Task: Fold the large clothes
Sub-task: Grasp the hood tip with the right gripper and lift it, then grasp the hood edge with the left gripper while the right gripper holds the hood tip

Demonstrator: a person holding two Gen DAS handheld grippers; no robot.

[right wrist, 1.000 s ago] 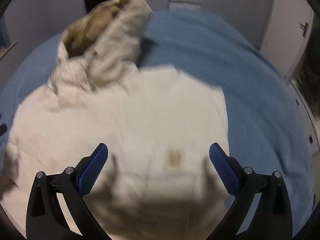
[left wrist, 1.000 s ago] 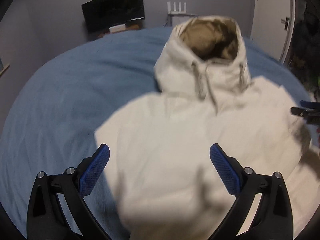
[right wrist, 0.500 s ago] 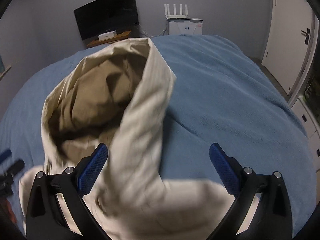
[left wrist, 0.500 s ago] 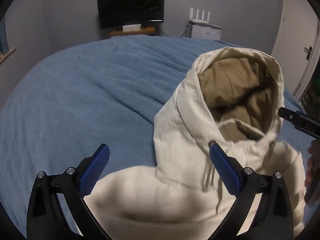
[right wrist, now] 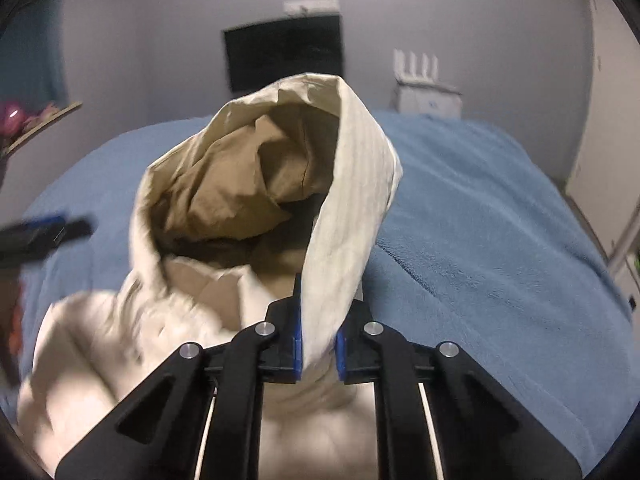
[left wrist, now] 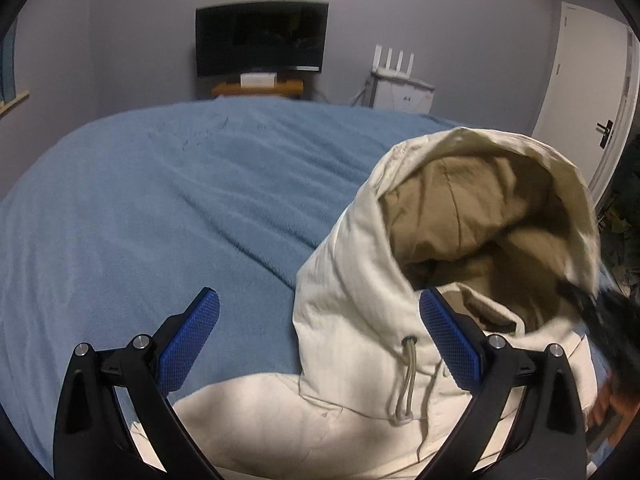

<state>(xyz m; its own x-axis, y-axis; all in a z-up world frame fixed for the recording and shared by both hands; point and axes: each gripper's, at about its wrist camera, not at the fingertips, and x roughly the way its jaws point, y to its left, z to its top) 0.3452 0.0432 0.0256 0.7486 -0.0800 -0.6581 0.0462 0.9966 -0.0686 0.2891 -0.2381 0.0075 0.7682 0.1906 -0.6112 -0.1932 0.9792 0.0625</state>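
Left wrist view
- Left gripper (left wrist: pixel 319 334): jaws spread wide, holding nothing; blue pads either side of the hood's base, not closing on cloth.
- Hoodie (left wrist: pixel 360 320): cream, lying on the blue bed (left wrist: pixel 160 208); only the hood and the top of the chest visible here.
- Hood (left wrist: pixel 480 216): standing up and open, tan lining showing, not flattened.
- Drawstring (left wrist: pixel 406 380): hanging loose down the chest.
- Right gripper (left wrist: pixel 600 316): dark and blurred at the hood's far edge; jaw state unreadable from this side.
- Background: dark monitor (left wrist: pixel 262 36) and white router (left wrist: pixel 394 80) against the far wall, door (left wrist: pixel 588 92) to the right.

Right wrist view
- Right gripper (right wrist: pixel 318 344): jaws pressed onto the hood's rim, pinching a band of cream fabric between the blue pads.
- Hood (right wrist: pixel 248 184): held lifted by that pinch, lining open to the camera.
- Body of the hoodie (right wrist: pixel 100 352): spread low on the bed, blurred; sleeves not visible, so no telling whether already tucked in.
- Left gripper (right wrist: pixel 44 232): blurred dark shape at the left edge.

Progress
- Done: garment laid out on the bed, hood rim seized.
- Left, by judgement: hood to be brought down flat onto the chest, then the body folded; finished folds not visible anywhere yet.
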